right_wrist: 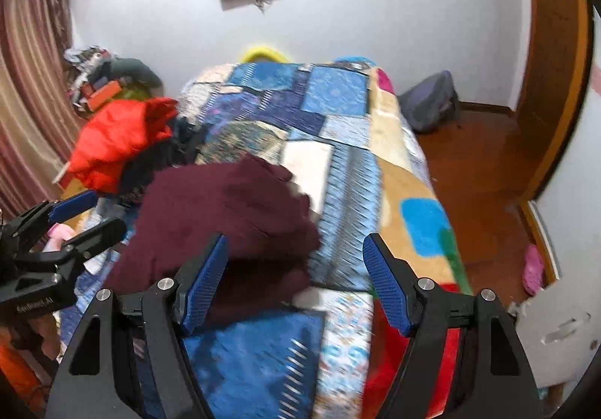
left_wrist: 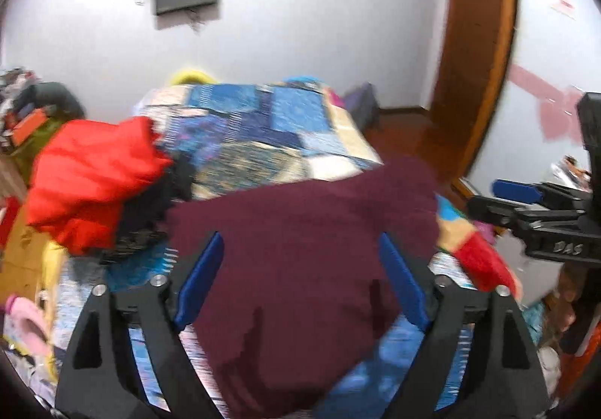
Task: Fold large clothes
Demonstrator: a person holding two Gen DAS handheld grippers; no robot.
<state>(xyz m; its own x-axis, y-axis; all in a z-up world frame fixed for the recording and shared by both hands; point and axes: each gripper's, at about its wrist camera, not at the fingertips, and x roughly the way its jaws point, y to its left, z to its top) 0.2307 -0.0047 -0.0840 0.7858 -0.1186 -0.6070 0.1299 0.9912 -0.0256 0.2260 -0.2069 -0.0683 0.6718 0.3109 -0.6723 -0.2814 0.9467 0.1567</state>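
A dark maroon garment [left_wrist: 300, 231] lies folded in a thick bundle on the near part of a bed covered by a blue patchwork quilt [left_wrist: 263, 126]. My left gripper [left_wrist: 299, 236] stands open just above the bundle, one blue pad on either side, not pressing it. In the right wrist view the maroon garment [right_wrist: 225, 208] sits left of centre on the quilt [right_wrist: 338, 118]. My right gripper [right_wrist: 296, 238] is open too, its left finger over the bundle's right edge and only quilt under the rest. The left gripper [right_wrist: 109, 210] and the right gripper [left_wrist: 488, 199] each appear at the edge of the other's view.
A pile with a red garment [right_wrist: 120, 141] and dark clothes lies on the bed's left side. A grey backpack [right_wrist: 432, 103] sits on the wooden floor to the right, near a wooden door frame [right_wrist: 556, 80]. A striped curtain [right_wrist: 30, 80] hangs at left. A pink slipper [right_wrist: 533, 268] lies on the floor.
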